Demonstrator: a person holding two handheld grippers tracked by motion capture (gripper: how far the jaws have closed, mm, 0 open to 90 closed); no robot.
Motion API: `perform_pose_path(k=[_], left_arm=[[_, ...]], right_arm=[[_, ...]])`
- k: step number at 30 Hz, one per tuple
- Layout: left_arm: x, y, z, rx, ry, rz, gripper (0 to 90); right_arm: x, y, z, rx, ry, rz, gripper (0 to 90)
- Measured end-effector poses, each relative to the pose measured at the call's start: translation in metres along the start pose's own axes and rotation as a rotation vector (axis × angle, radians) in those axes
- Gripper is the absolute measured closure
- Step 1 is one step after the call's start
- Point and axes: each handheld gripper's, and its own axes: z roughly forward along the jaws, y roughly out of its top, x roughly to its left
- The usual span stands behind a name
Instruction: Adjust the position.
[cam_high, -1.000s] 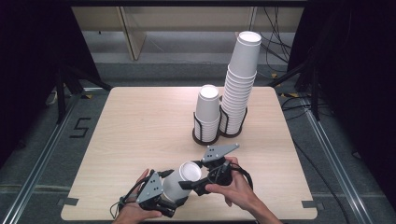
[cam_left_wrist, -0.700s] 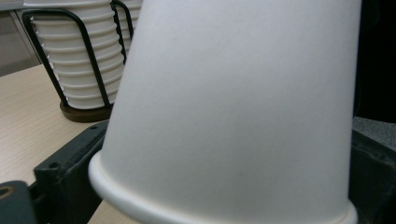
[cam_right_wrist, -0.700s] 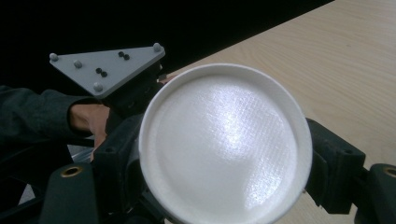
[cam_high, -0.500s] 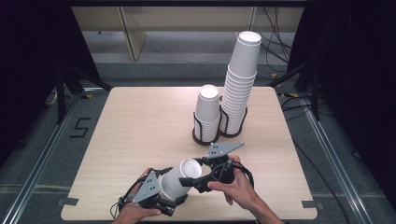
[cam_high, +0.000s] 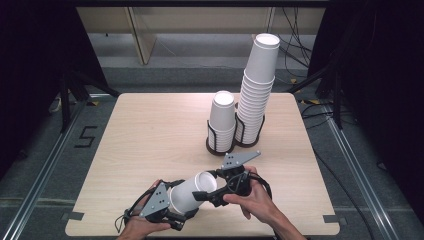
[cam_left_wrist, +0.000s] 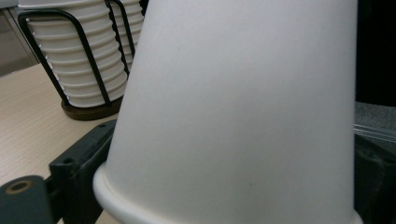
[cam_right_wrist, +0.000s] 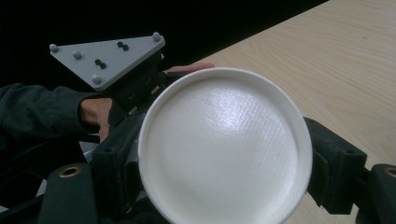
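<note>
A white paper cup (cam_high: 187, 192) lies on its side just above the table's front edge, held between both grippers. My left gripper (cam_high: 172, 207) has its jaws on either side of the cup's rolled rim end (cam_left_wrist: 233, 116). They have just been closing, and they press on the cup between them. My right gripper (cam_high: 220, 187) comes in from the right and clamps the cup's base end. The round base (cam_right_wrist: 224, 144) faces the right gripper view, with a black jaw against each side. A hand holds each gripper.
At the back right of the wooden table (cam_high: 150, 135) stand two black wire holders of stacked white cups: a short stack (cam_high: 221, 122) and a tall, leaning stack (cam_high: 257, 90). Dark floor and cables surround the table.
</note>
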Motion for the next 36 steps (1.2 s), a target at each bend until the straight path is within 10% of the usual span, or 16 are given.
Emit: perform_pose_path(k=[25,36], left_arm=[[0.0008,0.0015,-0.0009,-0.002,0.016,0.044,11.7],[0.0014,0.0032,-0.0033,0.086,0.011,0.091,14.1]], right_arm=[[-0.0028,-0.0010,0.0001,0.008,0.006,0.005,23.6],[-0.0016,0.0006,-0.0003,0.044,-0.030,-0.047,16.7]])
